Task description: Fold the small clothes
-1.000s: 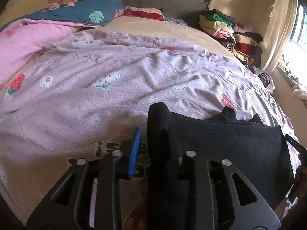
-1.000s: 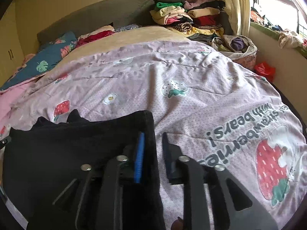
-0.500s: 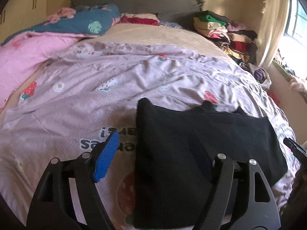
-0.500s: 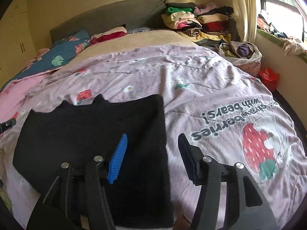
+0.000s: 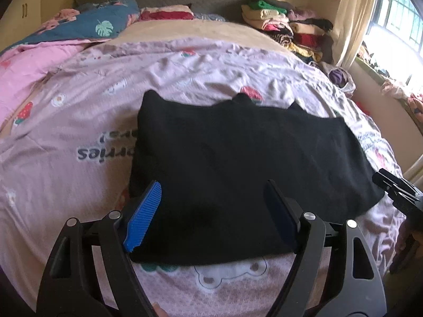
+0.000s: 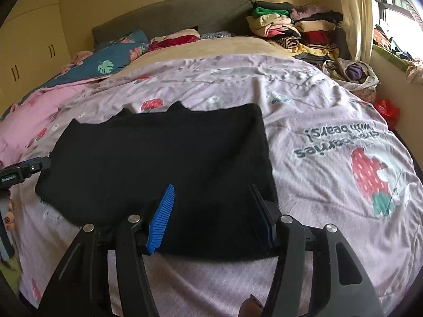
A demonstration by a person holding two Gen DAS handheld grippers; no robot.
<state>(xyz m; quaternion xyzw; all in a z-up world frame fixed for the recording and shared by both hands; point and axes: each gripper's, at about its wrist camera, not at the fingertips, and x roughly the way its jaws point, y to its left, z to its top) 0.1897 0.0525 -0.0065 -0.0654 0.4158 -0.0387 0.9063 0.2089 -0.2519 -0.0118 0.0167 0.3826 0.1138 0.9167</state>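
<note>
On the bed, across the lilac strawberry-print cover, the black garment lies flat, folded into a broad rectangle — two small points poking from its far edge. Left gripper hovers over the near left part, jaws wide, having just been opening, nothing clamped between the blue pads. Right gripper sits over the near right corner, jaws also parted after opening — cloth below, not pinched. Beyond, a pile of folded clothes stacks up by the headboard.
</note>
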